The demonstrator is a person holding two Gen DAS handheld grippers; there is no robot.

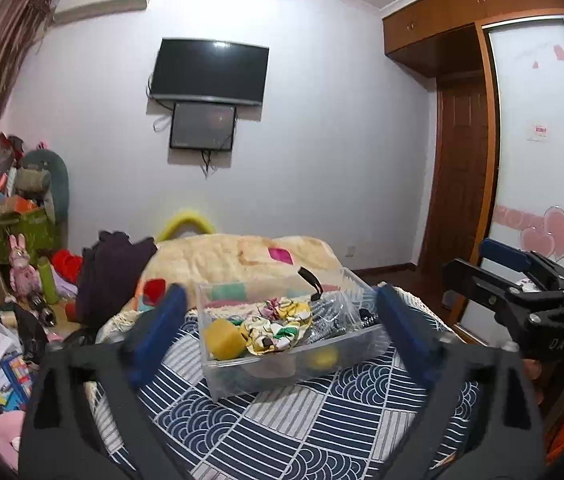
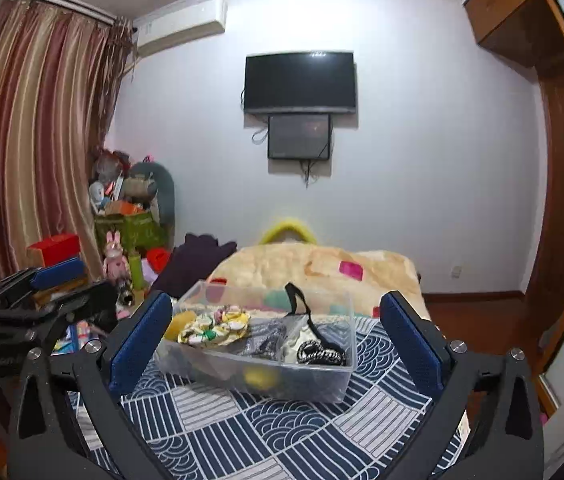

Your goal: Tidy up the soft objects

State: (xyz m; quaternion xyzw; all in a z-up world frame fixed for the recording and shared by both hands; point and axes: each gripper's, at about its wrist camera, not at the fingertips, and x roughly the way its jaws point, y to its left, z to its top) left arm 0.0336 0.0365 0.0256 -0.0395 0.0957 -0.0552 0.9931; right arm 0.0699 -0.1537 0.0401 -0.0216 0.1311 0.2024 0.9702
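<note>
Fingers (image 2: 410, 336) flank bin (image 2: 334, 376); television (image 2: 300, 82) beyond

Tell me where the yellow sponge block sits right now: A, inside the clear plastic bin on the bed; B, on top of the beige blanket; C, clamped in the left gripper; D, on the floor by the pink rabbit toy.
A: the yellow sponge block rests inside the clear plastic bin, beside the floral fabric bundle, and both grippers are open and empty.

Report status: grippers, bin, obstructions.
Left gripper open, empty. Right gripper open, empty. Clear bin on bed, soft items inside. Nothing blocking it.
</note>
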